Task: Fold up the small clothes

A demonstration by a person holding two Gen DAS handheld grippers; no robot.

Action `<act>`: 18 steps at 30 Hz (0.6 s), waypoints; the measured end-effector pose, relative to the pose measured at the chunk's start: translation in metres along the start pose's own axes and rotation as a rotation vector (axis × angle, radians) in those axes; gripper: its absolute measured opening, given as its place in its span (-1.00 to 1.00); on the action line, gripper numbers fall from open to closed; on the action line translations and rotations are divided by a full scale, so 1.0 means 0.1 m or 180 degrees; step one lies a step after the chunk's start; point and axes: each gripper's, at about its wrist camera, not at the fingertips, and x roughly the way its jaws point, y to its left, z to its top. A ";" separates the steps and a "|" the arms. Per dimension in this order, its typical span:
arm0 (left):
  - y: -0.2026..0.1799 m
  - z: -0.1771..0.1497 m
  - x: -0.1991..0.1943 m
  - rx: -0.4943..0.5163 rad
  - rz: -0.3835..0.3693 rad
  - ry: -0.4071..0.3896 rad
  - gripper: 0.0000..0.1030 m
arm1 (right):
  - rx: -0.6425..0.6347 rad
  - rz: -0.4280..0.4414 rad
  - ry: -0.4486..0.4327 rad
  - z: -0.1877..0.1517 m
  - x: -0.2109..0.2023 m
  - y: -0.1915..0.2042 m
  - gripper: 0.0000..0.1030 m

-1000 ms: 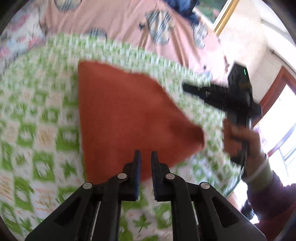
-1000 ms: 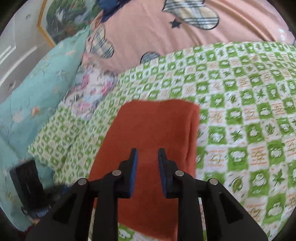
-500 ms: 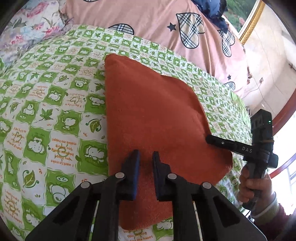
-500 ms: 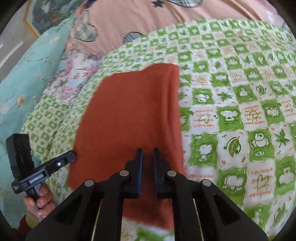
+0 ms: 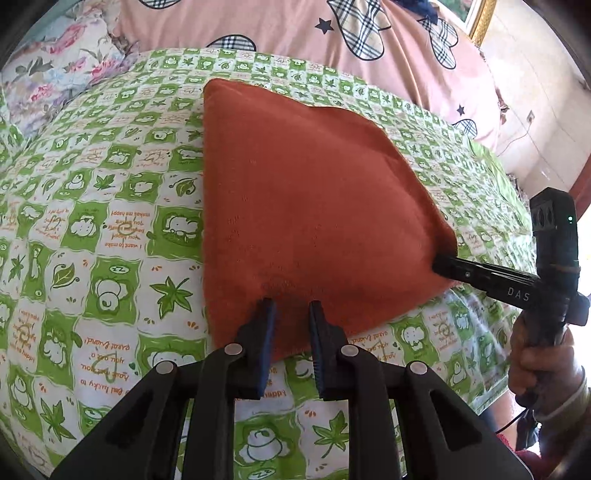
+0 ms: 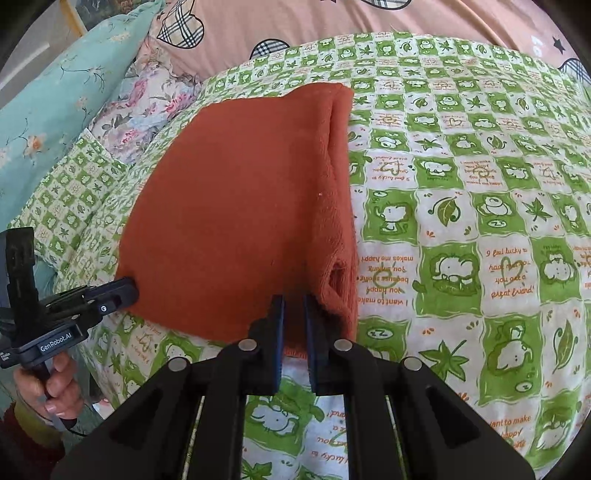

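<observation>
left gripper (image 5: 290,314): jaws parted a little, tips on the near edge of the orange cloth (image 5: 303,206), near its left corner; 0.5 s ago the gap was narrower and the tips sat further in over the fabric. Not clamped on anything that shows.
right gripper (image 6: 293,312): jaws narrow but with a gap, some cloth edge showing between them; cannot tell if they pinch it. Tips at the near right corner, beside the folded side.
right gripper, seen from left: its tip touches the cloth's near right corner.
change: 1.0 s ago both grippers were above the cloth and the view was blurred with motion; now both are down at the near edge and the frames are sharp.
meaning: the cloth looks already folded once, layers stacked along its right side (image 6: 338,206); judged step is releasing or smoothing the near edge, or re-gripping for another fold. Which one, cannot tell.
orange cloth: lies flat on the bed, on the green checked sheet (image 5: 110,229), roughly central, near edge close to the bed's front.
risk: soft knit, the layered side may slip open if the corner is dragged.
containers: none in view; no basket, box or drawer.
far: pink heart-print quilt (image 5: 295,26) behind the sheet; floral pillow (image 5: 55,70) far left; teal pillow (image 6: 55,96) in the right view.
</observation>
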 end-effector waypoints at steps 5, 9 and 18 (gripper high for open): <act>-0.05 -0.03 0.00 0.0070 0.0110 -0.0010 -0.63 | 0.0022 0.0019 -0.0025 -0.02 0.00 -0.02 -0.78; -0.03 -0.03 -0.02 -0.0003 0.0113 -0.0016 -0.63 | 0.0086 0.0013 -0.0036 -0.02 -0.04 -0.04 -0.78; -0.01 -0.14 -0.39 -0.0151 0.0507 -0.0145 -0.09 | 0.0158 -0.0109 -0.0047 -0.12 -0.30 -0.03 -0.73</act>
